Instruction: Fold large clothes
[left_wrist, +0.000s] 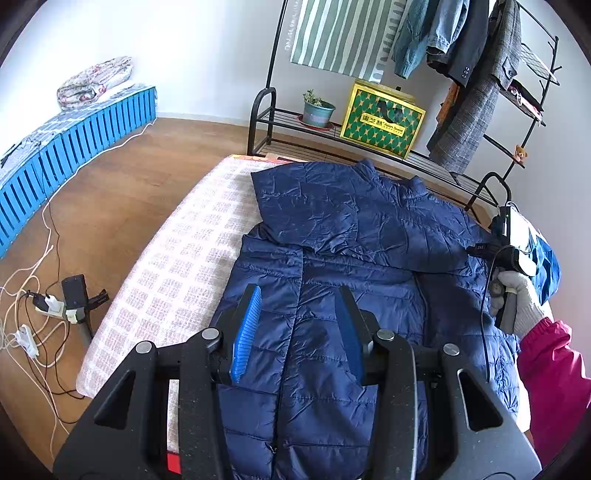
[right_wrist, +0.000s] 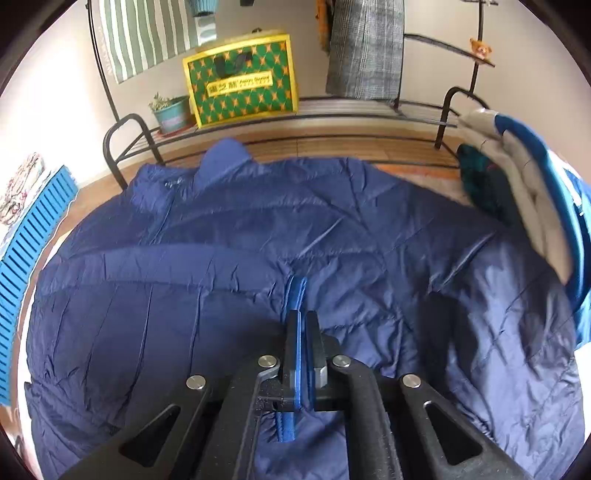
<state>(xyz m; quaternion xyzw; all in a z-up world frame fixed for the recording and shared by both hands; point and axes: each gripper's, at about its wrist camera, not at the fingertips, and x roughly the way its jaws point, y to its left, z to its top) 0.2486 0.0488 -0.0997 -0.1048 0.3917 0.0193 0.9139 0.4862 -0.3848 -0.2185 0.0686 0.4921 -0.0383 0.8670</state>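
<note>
Bedroom with wood floor; patterned pink-and-white mattress (left_wrist: 177, 258) serves as your folding surface. The navy quilted puffer jacket (left_wrist: 332, 258) lies spread across it, one sleeve folded over the chest. Your left gripper (left_wrist: 299, 306) hovers wide open, holding nothing, above the hem; your right gripper (right_wrist: 297, 291) is pressed closed, apparently empty, over the fabric.

The left gripper (left_wrist: 299, 295) is showing a black frame with round silver screws, ribbed bright-blue pads (left_wrist: 245, 334) and a small red mark near its base. The right gripper (right_wrist: 298, 286) is looking alike (black, silver-screwed, blue-padded). The right hand (left_wrist: 519, 297) is wearing a pale knit glove under a magenta sleeve (left_wrist: 554, 373).
</note>
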